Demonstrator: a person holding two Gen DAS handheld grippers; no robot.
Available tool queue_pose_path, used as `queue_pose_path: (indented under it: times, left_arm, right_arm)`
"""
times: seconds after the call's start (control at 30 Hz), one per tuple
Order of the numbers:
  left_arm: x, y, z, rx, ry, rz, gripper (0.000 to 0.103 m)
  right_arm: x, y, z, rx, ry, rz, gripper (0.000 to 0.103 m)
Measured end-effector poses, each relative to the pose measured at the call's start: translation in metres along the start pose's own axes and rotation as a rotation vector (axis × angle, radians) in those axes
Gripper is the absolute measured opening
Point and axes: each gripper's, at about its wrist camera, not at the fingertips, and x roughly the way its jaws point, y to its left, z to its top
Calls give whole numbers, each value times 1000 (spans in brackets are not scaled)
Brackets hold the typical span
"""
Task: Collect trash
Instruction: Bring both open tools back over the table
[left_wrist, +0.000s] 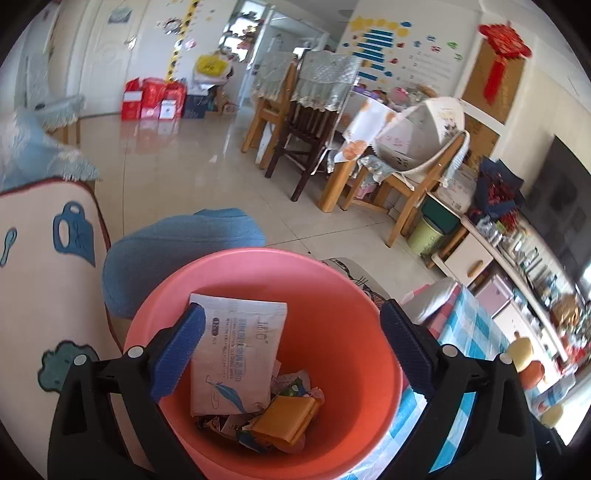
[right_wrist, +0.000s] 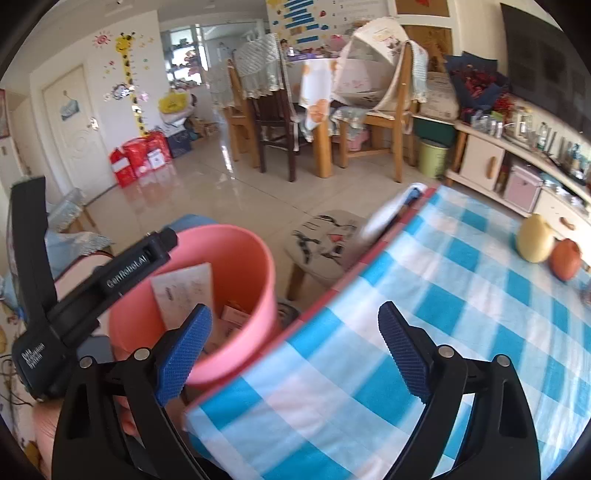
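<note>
1. Living-room setup: glossy tiled floor (left_wrist: 177, 158), wooden dining chairs (left_wrist: 295, 122) with lacy covers in the back, and a table with a blue-and-white checked tablecloth (right_wrist: 424, 295) up front
2. Far left in the left wrist view there's a cream cushion (left_wrist: 48, 258) with blue teapot shapes, then something rounded in blue fabric (left_wrist: 177, 254) tucked just behind the bin
3. Pink plastic bucket (left_wrist: 340, 314) sits right off the table's edge, round and smooth-walled, directly under the left gripper (left_wrist: 291, 350)
4. Left gripper is spread wide with nothing in it; a white wipes packet (left_wrist: 236, 350) stands tilted inside the bucket, leaning on the wall, with its corner just beside the left blue pad
5. Under the packet: crumpled wrappers and a flat orange packet (left_wrist: 288, 417) at the bottom. Only the left wrist view looks straight down into that pile
6. Right wrist view shows the left tool from the side over the bucket (right_wrist: 236, 258), plus a hand (right_wrist: 44, 432) at the lower left
7. Right gripper (right_wrist: 295, 354) is also wide apart and empty, hovering over the table's corner, ribbed blue pads (right_wrist: 406, 358) showing
8. Further right on the cloth: a yellowish pear-shaped fruit (right_wrist: 533, 240) touching an orange-red one (right_wrist: 565, 258)
</note>
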Motion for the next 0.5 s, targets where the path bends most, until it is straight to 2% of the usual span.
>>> queue_pose_path:
  times: [0.37,0.5]
  left_arm:
    - [-43,-76,-28,323,-123,-48,99]
    - [-60,-103,-42,414,-144,-90,99]
  right_arm:
    - [-64,-55,-29,62,-45,-142,91]
    - [-94,-76,-40,107,-78,-184,91]
